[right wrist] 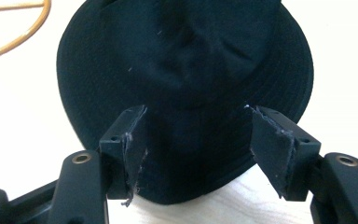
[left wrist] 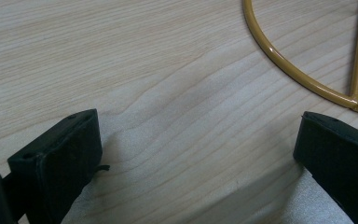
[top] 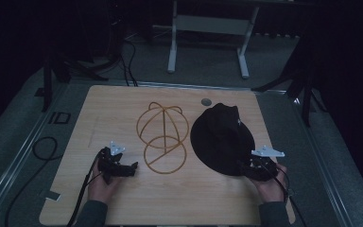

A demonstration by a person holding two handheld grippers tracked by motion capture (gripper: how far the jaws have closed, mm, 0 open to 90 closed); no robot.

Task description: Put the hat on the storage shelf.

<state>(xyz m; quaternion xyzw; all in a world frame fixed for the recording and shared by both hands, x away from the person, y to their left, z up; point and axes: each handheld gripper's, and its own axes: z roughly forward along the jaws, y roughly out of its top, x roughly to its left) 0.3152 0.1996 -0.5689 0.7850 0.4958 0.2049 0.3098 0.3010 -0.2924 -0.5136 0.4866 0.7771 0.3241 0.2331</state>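
Observation:
A black bucket hat [top: 222,137] lies brim-down on the right half of the wooden table [top: 123,208]. A gold wire hat stand [top: 163,137] sits at the table's middle, with a dome of hoops over a flat ring. My right gripper [top: 246,169] is at the hat's near brim, open; in the right gripper view its jaws straddle the brim of the hat [right wrist: 186,70]. My left gripper [top: 131,168] rests low over bare wood just left of the stand's ring, open. The ring of the stand [left wrist: 303,79] curves past in the left gripper view.
A small grey round insert [top: 206,101] sits near the table's far edge. A metal frame with white legs [top: 208,42] stands on the floor beyond the table. Cables [top: 42,146] loop on the floor to the left.

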